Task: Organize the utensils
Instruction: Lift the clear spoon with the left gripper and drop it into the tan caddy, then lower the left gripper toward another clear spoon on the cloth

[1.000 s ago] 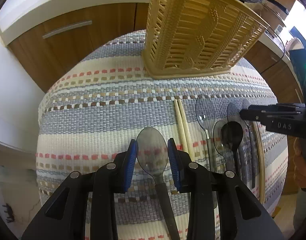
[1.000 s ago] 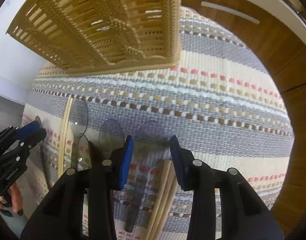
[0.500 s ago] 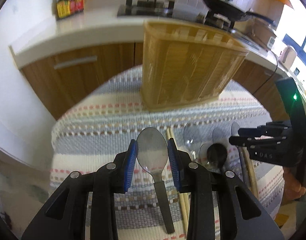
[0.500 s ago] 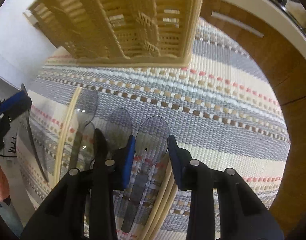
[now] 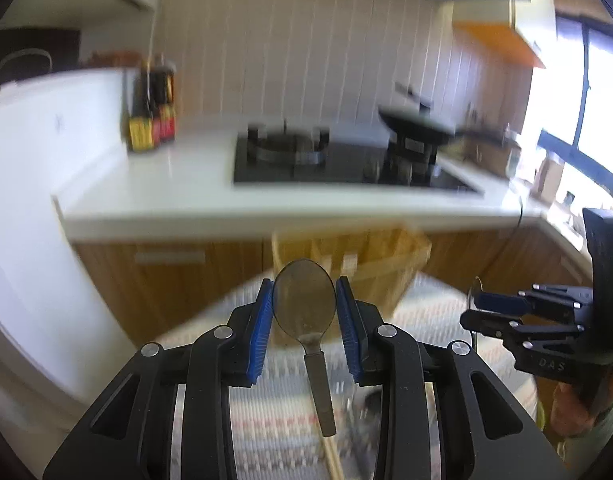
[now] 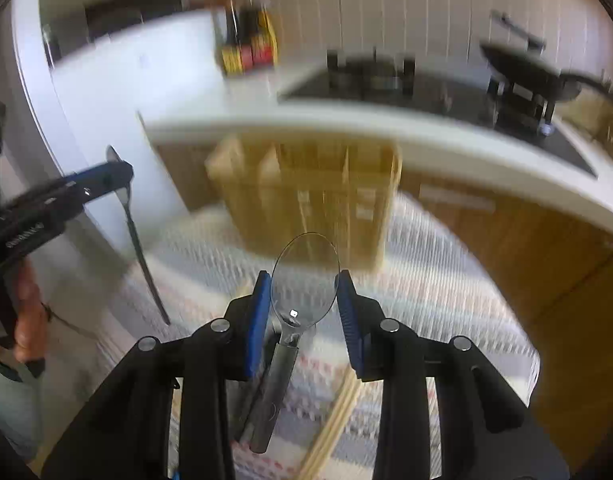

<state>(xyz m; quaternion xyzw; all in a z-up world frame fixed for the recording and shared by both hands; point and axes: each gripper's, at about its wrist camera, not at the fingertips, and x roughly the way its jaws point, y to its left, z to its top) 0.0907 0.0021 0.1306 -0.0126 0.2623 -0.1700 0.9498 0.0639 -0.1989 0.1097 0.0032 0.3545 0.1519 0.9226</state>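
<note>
Above the striped woven mat (image 5: 434,312), both spoons have been lifted clear: the left gripper (image 5: 304,312) pinches a grey metal spoon (image 5: 304,304) by its bowl, while the right gripper (image 6: 304,304) clamps a clear plastic spoon (image 6: 304,280) likewise. Each now hangs short of the tan slatted plastic basket (image 6: 306,192), so dropping them in is likely next.

Right gripper (image 6: 304,306) pinches a clear spoon (image 6: 302,284) before the blurred woven basket (image 6: 306,200).
</note>
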